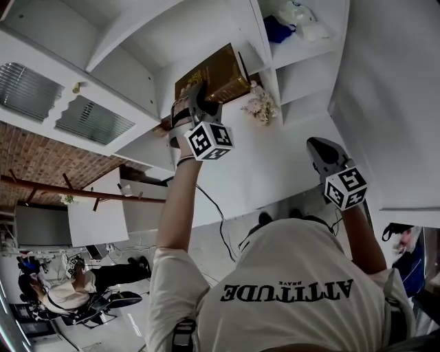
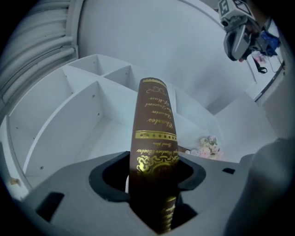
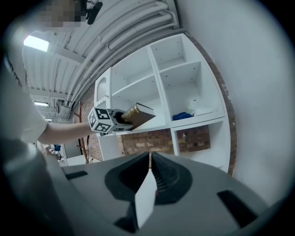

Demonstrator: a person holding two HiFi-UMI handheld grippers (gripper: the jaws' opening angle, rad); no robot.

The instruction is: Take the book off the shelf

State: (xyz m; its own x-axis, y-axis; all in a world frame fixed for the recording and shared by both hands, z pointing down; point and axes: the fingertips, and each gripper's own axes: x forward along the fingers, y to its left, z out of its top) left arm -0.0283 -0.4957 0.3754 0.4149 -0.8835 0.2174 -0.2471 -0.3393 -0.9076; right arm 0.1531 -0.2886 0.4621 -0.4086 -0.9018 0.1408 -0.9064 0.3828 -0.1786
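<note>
Shelf: a tall white cubby shelf unit [image 3: 161, 92] of square compartments stands against a white wall; red-brown brick [image 3: 147, 142] shows through its lower row.
Person: in the head view a pale T-shirt [image 1: 295, 302] with dark lettering, with both arms raised toward the shelf.
Book: the brown hardcover book with gold-lettered spine [image 1: 216, 72] [image 2: 154, 133] [image 3: 138, 114] sits tilted at the front of a middle compartment. Its spine end juts past the shelf edge, while the far end reaches back over the board. Whether it touches the board I cannot tell.
Left gripper: the grey two-jaw left gripper with marker cube [image 1: 199, 96] [image 2: 154, 184] [image 3: 117, 117] pinches the book's spine, a jaw on each cover.
Right gripper: the matching right gripper [image 1: 323, 148] [image 3: 150, 177] [image 2: 237, 44] is held well apart from the book, away from the shelf front, with its jaws pressed together.
White bundle: a crumpled white plastic bundle [image 1: 302, 17] [image 3: 200, 107] lies in the compartment next to the book's.
Blue item: a dark blue soft item [image 1: 278, 29] [image 3: 183, 115] lies just beside that bundle.
Flowers: a small pale pink flower bunch [image 1: 261, 104] [image 2: 208, 146] sits near the book.
</note>
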